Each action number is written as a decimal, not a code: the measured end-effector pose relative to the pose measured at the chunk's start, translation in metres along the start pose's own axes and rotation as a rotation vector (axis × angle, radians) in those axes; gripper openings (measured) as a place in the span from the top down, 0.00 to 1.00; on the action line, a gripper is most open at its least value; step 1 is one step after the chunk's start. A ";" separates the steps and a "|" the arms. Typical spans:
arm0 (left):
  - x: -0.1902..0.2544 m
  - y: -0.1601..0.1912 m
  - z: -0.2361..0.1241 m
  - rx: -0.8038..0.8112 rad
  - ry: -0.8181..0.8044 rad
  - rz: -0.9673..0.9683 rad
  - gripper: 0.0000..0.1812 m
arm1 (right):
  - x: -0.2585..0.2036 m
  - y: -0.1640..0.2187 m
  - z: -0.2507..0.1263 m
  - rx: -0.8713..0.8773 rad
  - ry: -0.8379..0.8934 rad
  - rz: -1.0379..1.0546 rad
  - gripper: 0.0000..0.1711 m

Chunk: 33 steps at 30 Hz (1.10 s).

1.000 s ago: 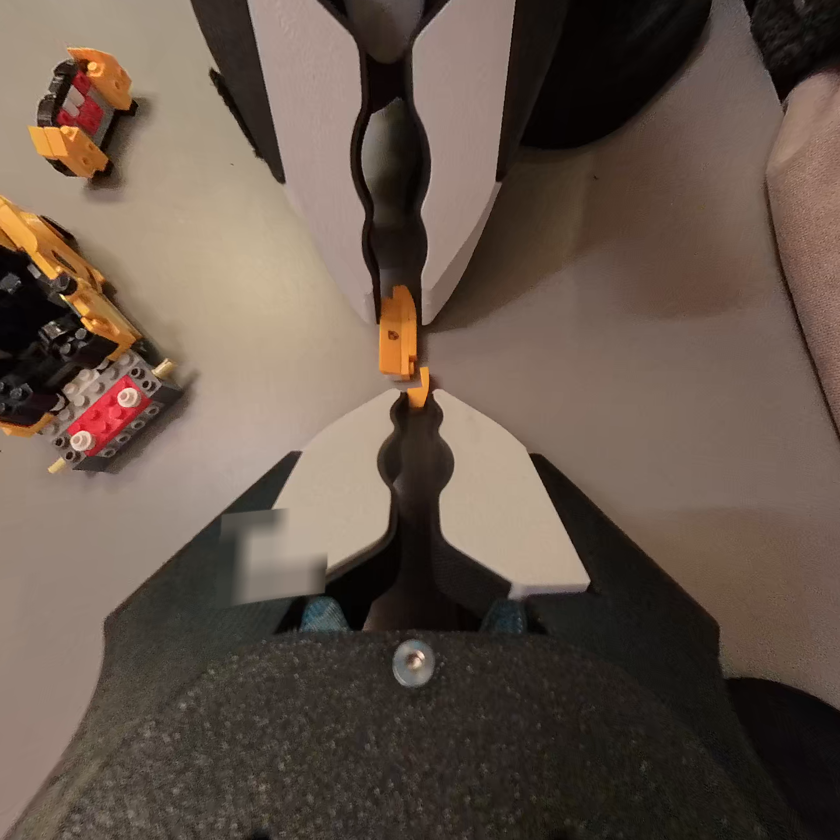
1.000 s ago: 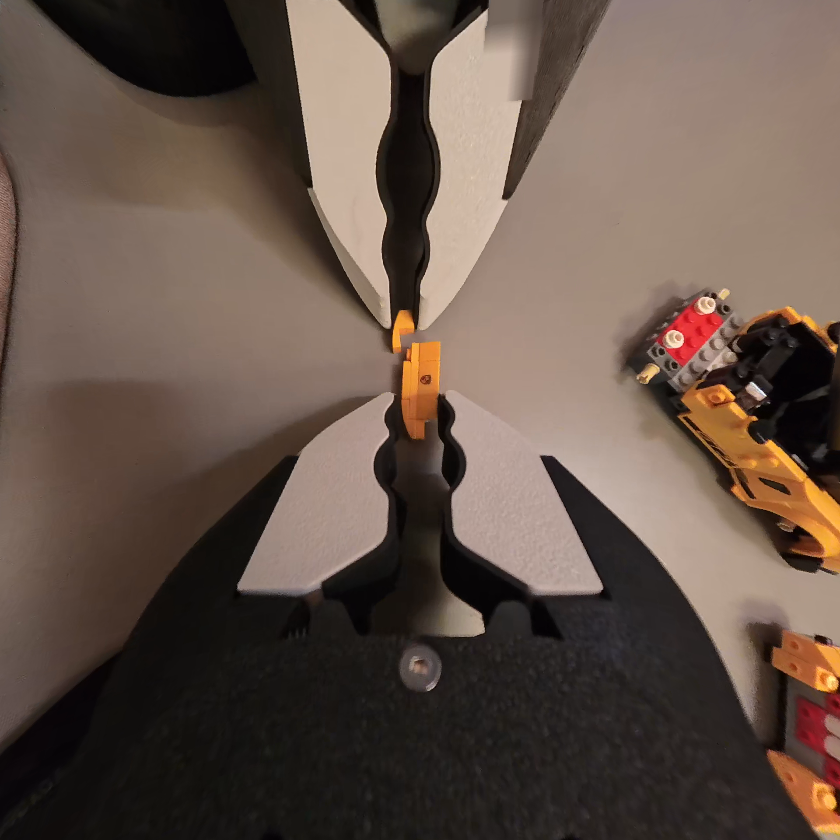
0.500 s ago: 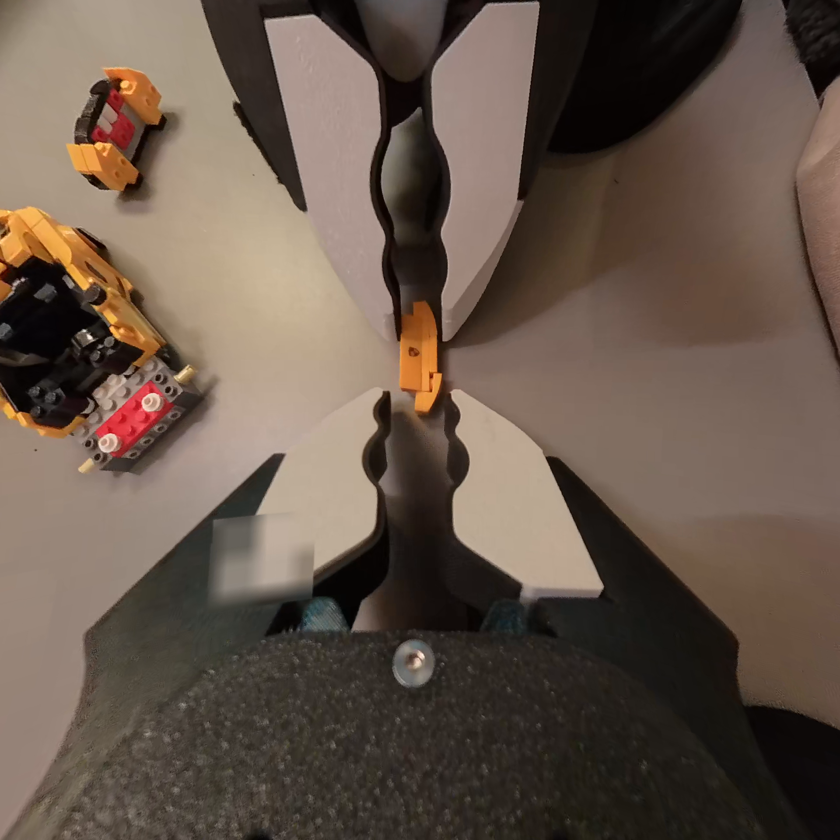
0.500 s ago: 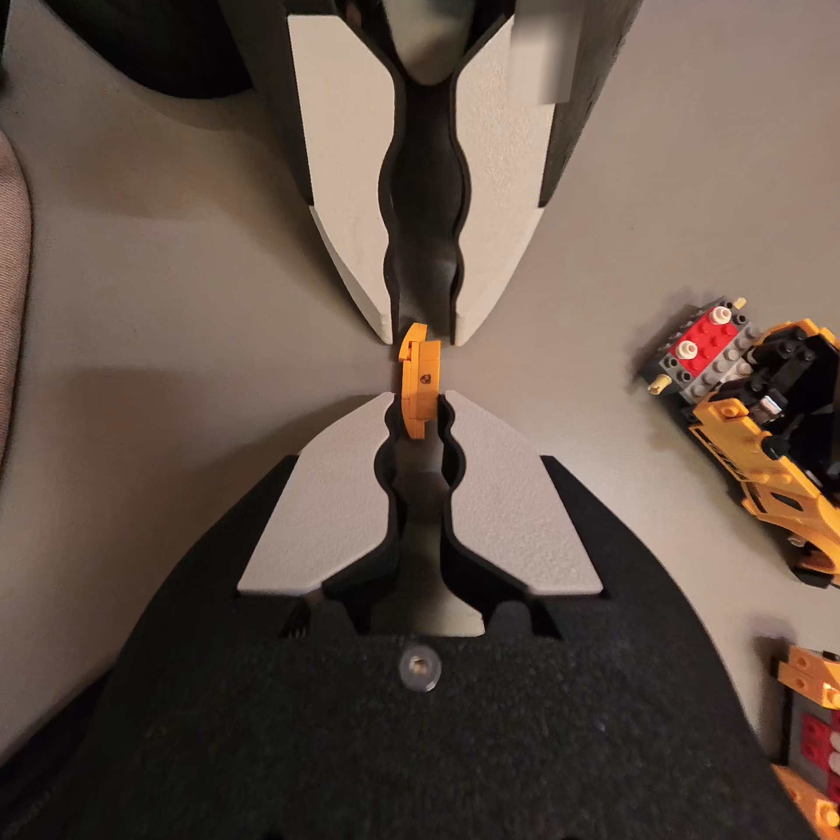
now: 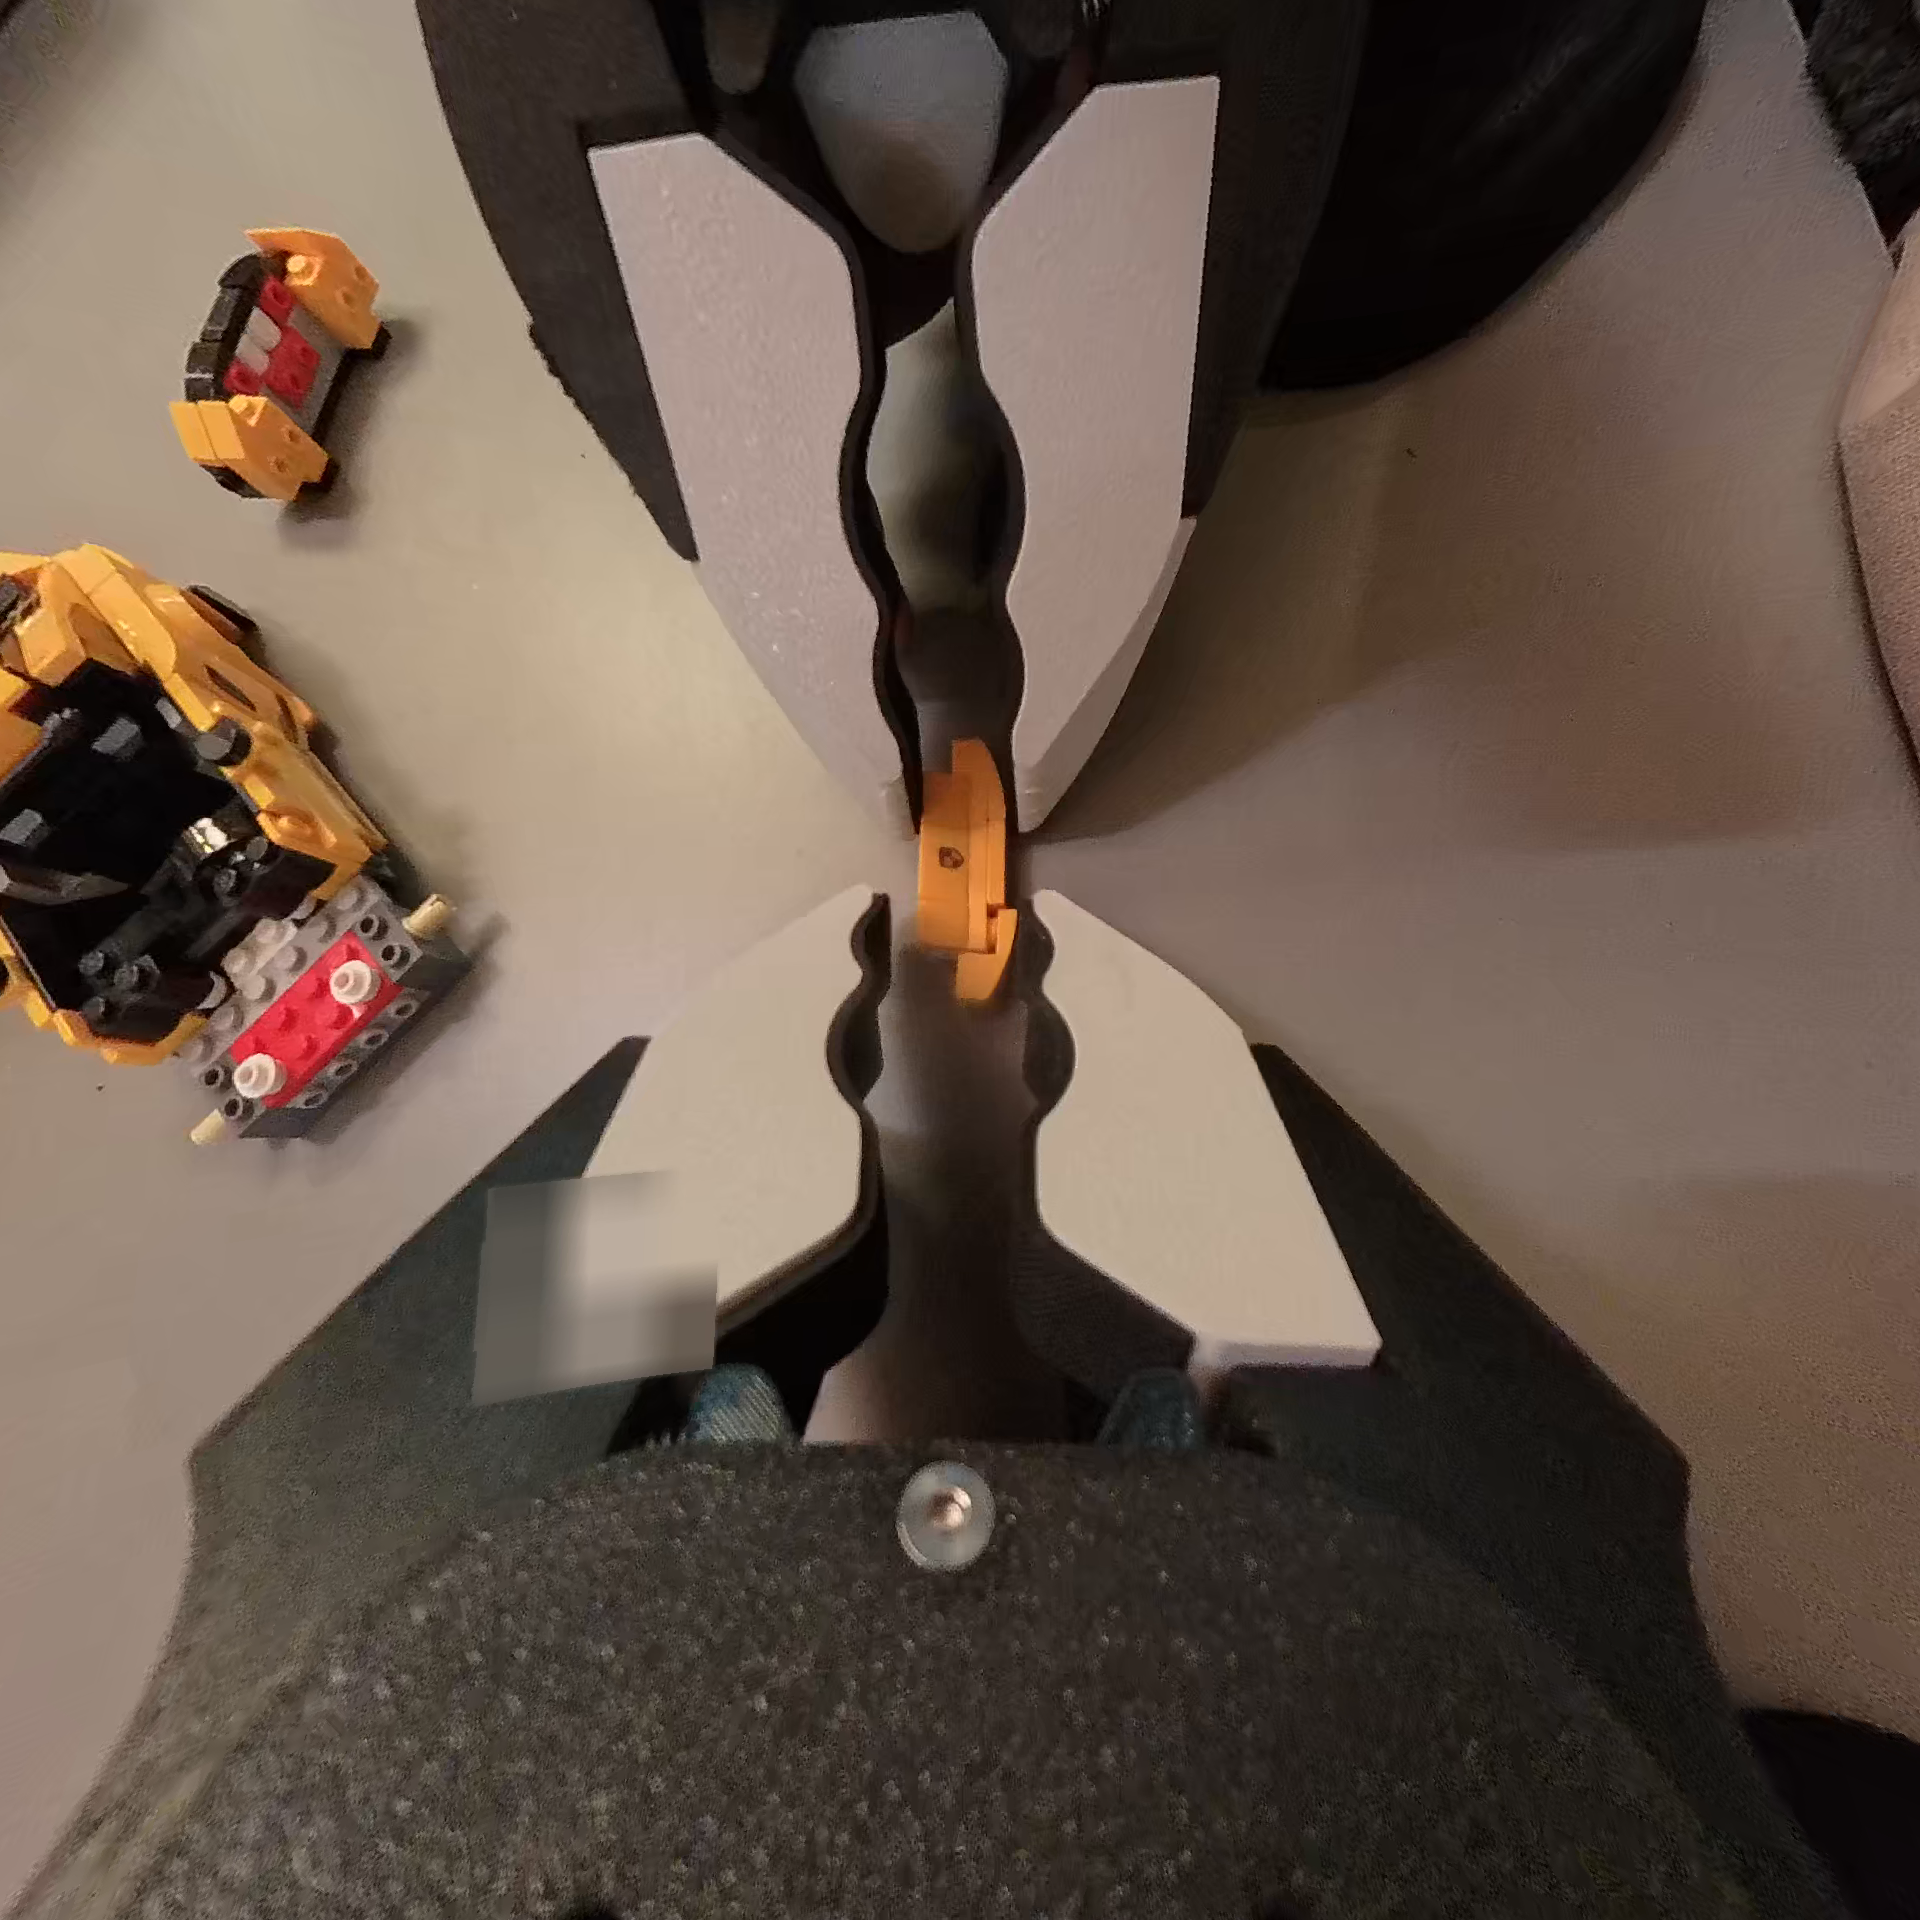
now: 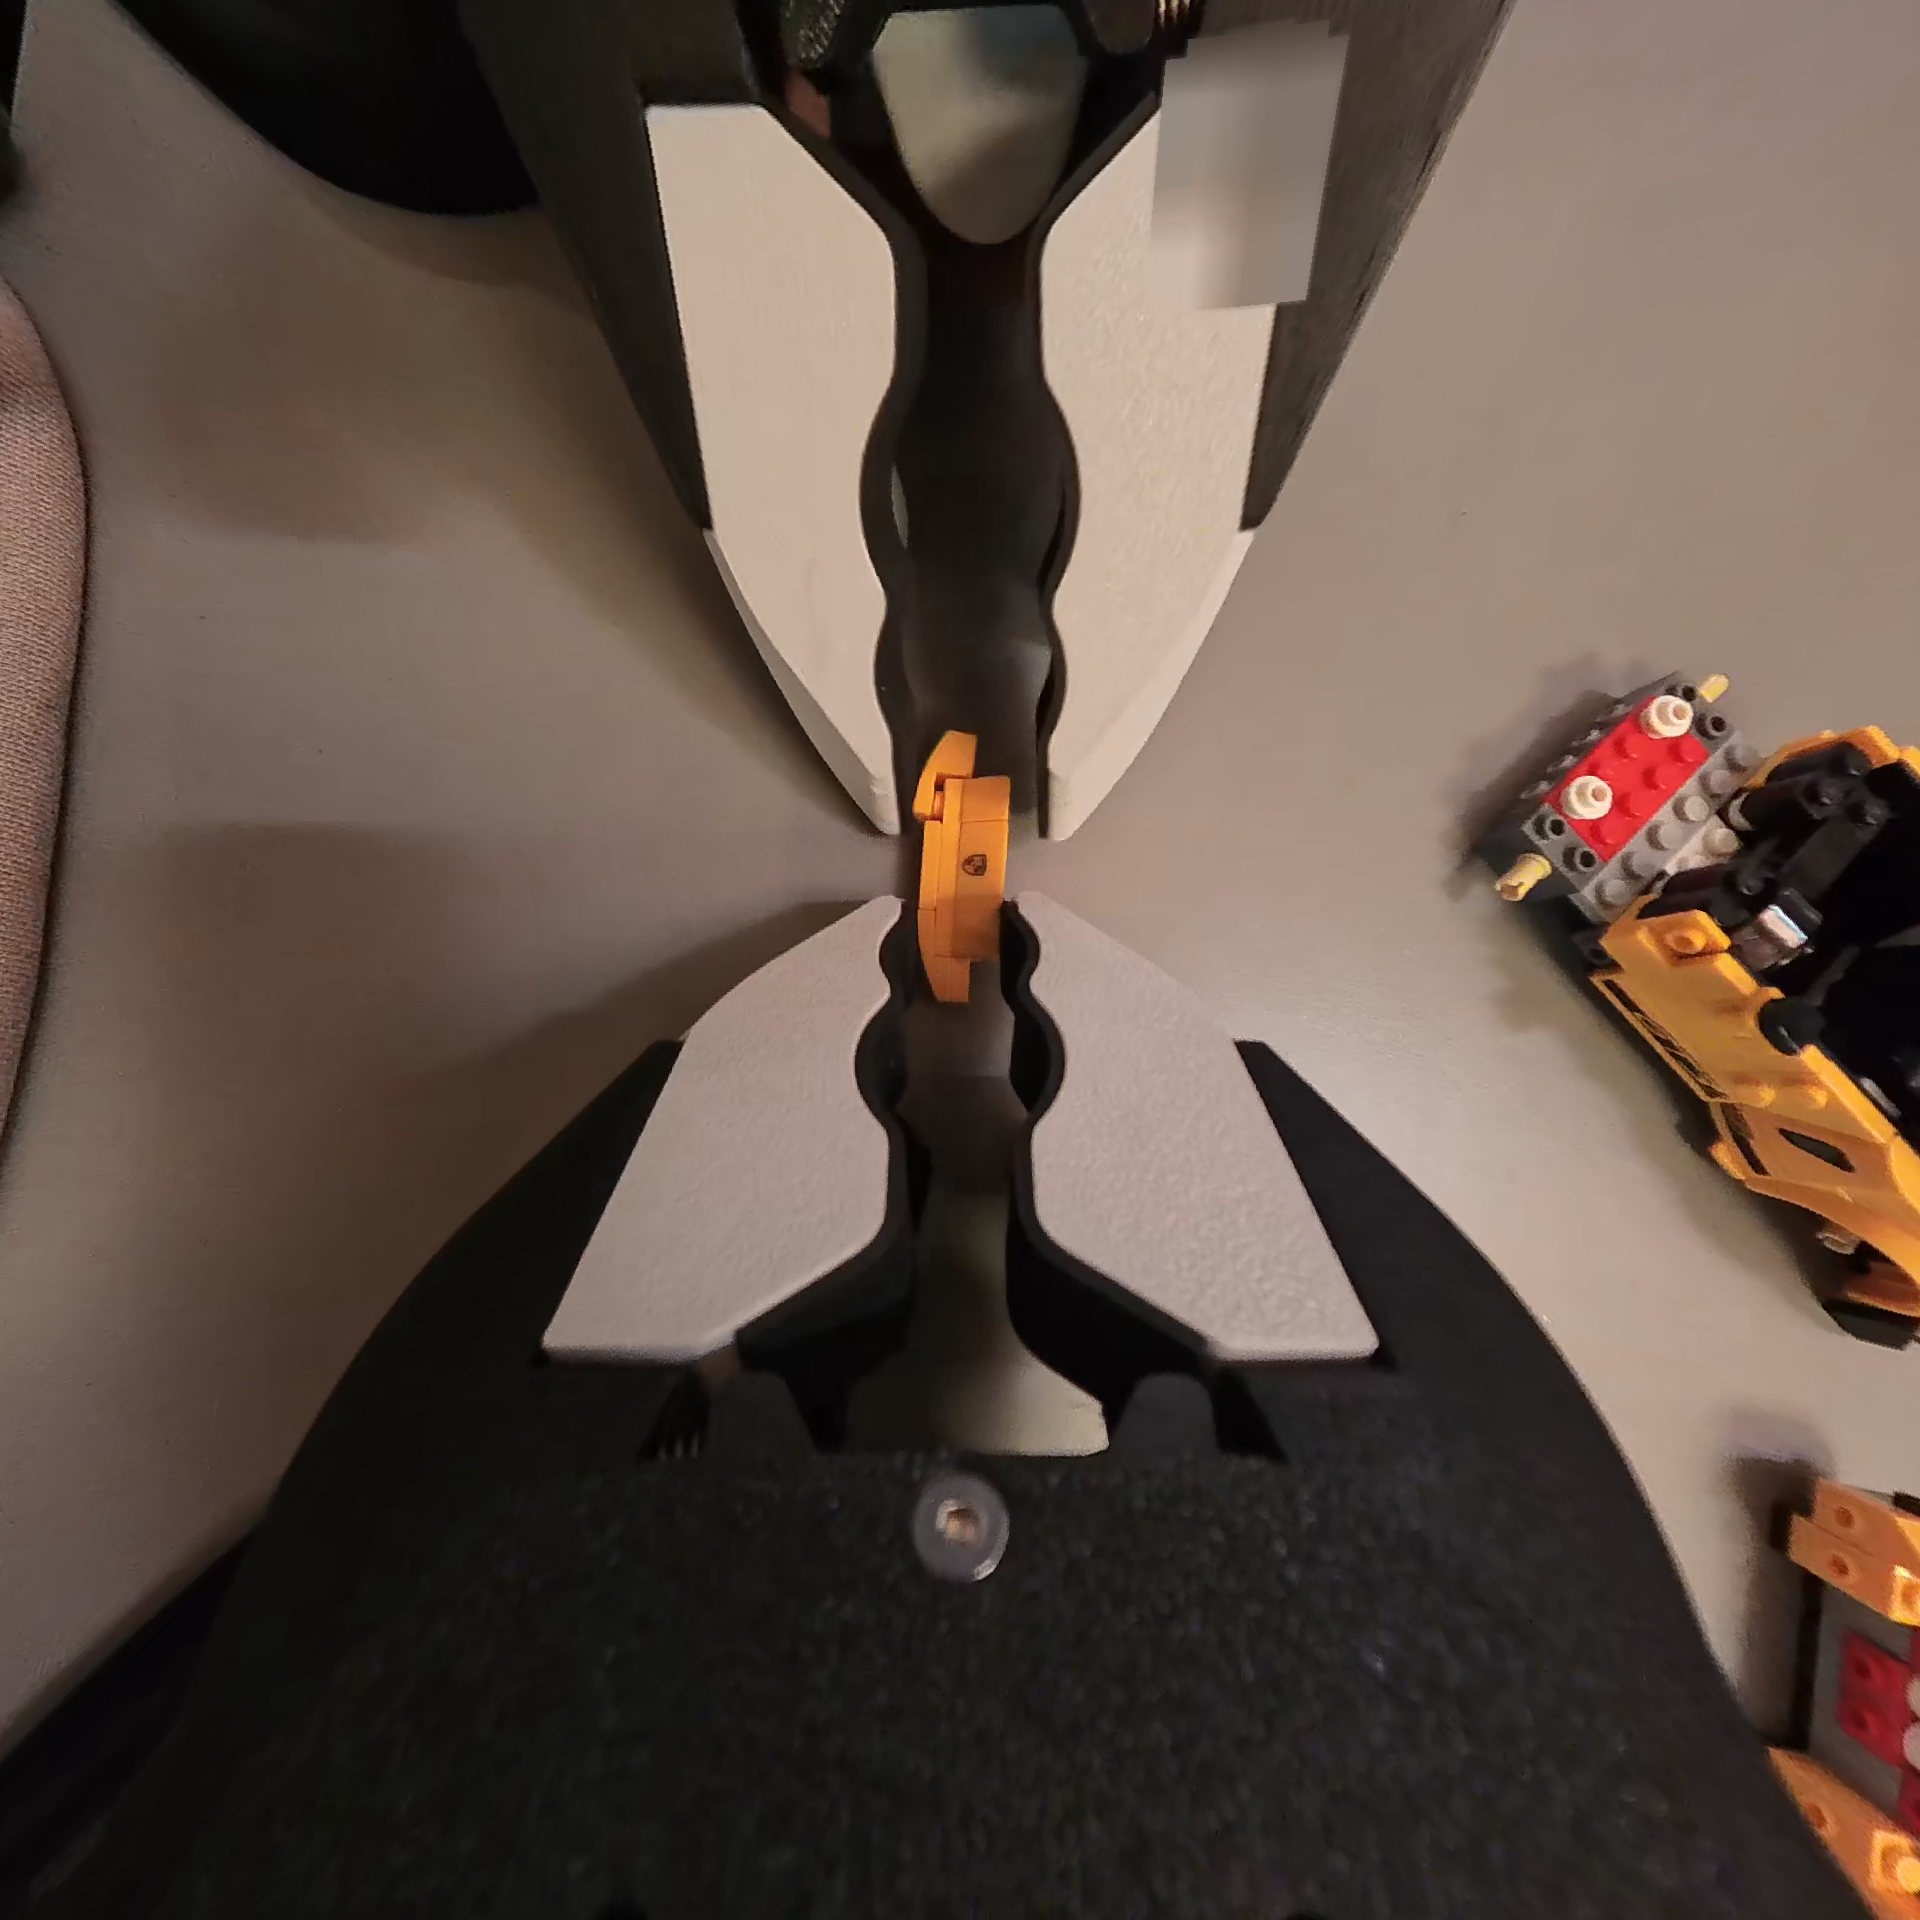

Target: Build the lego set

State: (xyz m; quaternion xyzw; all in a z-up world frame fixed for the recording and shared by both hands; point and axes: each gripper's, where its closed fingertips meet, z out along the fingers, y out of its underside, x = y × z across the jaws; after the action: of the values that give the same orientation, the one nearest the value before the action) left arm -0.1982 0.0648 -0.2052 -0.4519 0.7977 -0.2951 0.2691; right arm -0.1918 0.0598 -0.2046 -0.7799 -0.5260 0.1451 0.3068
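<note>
A small orange lego assembly (image 5: 956, 862) hangs in the air between the two grippers, which face each other tip to tip. My right gripper (image 6: 954, 914) is shut on its lower end (image 6: 961, 862). It shows at the top of the left wrist view (image 5: 964, 821). My left gripper (image 5: 961, 914) is open, its fingertips on either side of the small curved orange piece at the assembly's end. It shows open at the top of the right wrist view (image 6: 966, 821). The part-built yellow and black car (image 5: 156, 810) with a red and grey end lies on the grey table (image 5: 1455, 1039).
A small orange, red and black sub-assembly (image 5: 275, 364) lies beyond the car; it also shows in the right wrist view (image 6: 1860, 1642) below the car (image 6: 1766, 935). A beige fabric edge (image 5: 1891, 520) and a black round object (image 5: 1507, 156) border the table. Both grippers' tips are close together, under 4 cm apart.
My left gripper held a small curved orange piece, brought it onto the piece in my right gripper, then opened. The small piece now stays joined to the right gripper's piece.
</note>
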 end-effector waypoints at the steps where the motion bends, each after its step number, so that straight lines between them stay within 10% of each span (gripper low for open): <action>1: 0.001 0.000 -0.001 0.003 0.006 -0.001 0.86 | 0.000 0.000 0.000 0.000 0.000 0.000 0.91; 33: 0.004 0.001 -0.001 0.031 0.074 0.016 0.91 | -0.002 0.003 0.001 -0.044 -0.023 0.008 0.91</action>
State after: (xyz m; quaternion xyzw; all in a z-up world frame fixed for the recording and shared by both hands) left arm -0.2016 0.0618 -0.2061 -0.4302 0.8058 -0.3219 0.2489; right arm -0.1913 0.0581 -0.2076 -0.7869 -0.5293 0.1438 0.2827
